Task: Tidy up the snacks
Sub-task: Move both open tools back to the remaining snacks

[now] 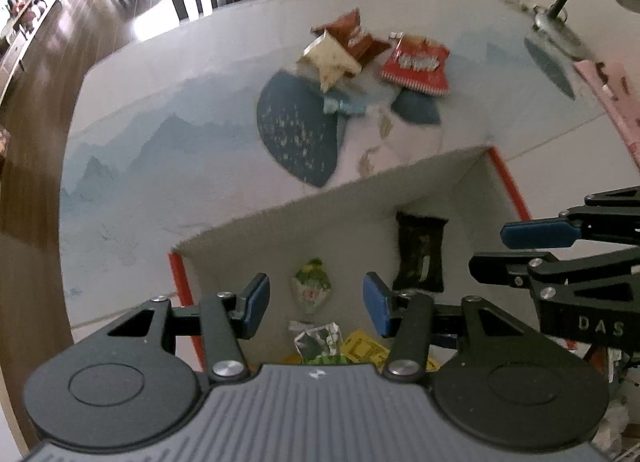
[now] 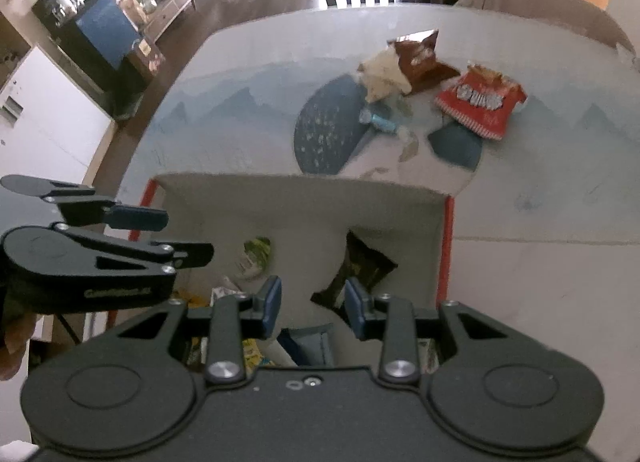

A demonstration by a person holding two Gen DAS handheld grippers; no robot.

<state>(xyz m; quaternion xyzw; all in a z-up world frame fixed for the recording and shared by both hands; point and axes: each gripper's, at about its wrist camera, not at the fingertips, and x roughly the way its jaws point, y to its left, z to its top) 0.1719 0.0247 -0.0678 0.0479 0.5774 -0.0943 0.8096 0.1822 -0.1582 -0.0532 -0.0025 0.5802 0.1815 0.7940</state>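
Left wrist view: the left gripper [image 1: 316,302] hangs above the open box [image 1: 440,174], jaws apart, nothing between the pads.
Right wrist view: the right gripper [image 2: 310,304] hovers over the same box, jaws parted more narrowly, also empty.
Directly below the claws: a green-and-white packet [image 1: 312,288], a black packet [image 1: 420,252] leaning on the far wall, crumpled green wrappers [image 1: 318,340] and a yellow packet [image 1: 366,348], all inside the box.
Beyond the box: on the tablecloth [image 1: 160,142], well apart from both claws, lie a red bag [image 1: 416,66], a brown bag [image 1: 348,32], a cream packet [image 1: 330,58] and a small blue wrapper [image 1: 344,106].
Off to the right: a desk lamp [image 1: 560,10] stands at the table's far corner.
Stage: judging by the layout, several snacks are stowed and four remain outside.
Risk: the cream and brown packets overlap, so a pinch there may drag both or slip off the slick film.
Risk: the two claws sit close together, so reaching out at once could make them collide.
Risk: the box wall stands between claws and pile; a low sweep could snag it.
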